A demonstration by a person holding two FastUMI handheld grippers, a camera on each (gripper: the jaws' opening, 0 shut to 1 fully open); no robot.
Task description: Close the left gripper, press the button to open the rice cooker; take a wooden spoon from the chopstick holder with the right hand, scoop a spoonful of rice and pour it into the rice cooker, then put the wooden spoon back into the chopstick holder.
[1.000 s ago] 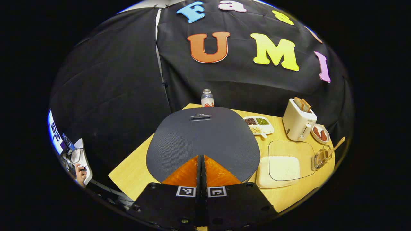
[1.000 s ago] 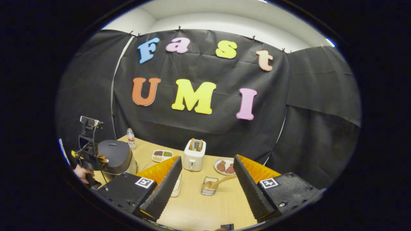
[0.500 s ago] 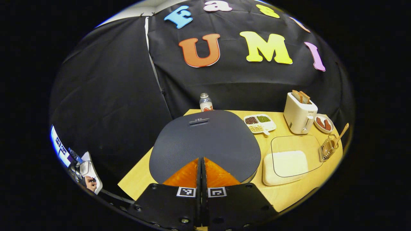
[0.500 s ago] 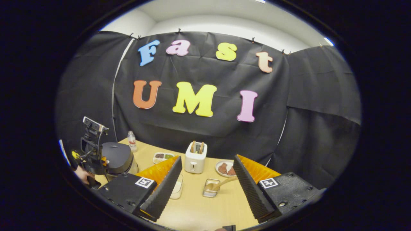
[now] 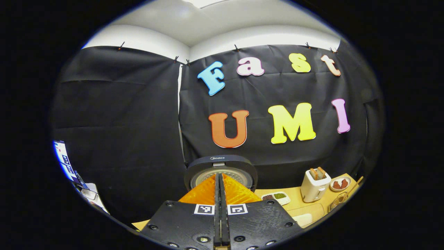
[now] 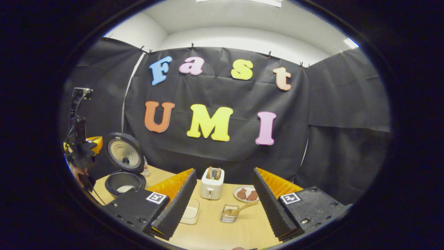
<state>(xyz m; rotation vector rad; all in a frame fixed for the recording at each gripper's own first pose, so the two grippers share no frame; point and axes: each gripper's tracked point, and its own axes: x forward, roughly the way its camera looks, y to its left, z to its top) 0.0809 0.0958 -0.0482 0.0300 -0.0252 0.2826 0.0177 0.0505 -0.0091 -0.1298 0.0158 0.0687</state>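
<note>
Wooden worktop (image 6: 208,229) against black cloth: rice cooker (image 6: 125,180) at its left end, lid up; wooden spoon (image 6: 239,209) resting in chopstick holder (image 6: 227,213). Left tongs (image 5: 220,180) pressed closed, empty; right tongs (image 6: 223,194) spread wide, empty.

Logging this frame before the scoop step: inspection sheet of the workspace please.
Surface: wooden table, level.
Job's things: rice cooker with lid up; wooden spoon in wire chopstick holder; rice container.
Clutter: toaster, plate of food, bottle, divided snack tray.
Grippers: left gripper shut, empty; right gripper open, empty.
Cables: cable under left gripper.
Surroundings: black cloth wall.
</note>
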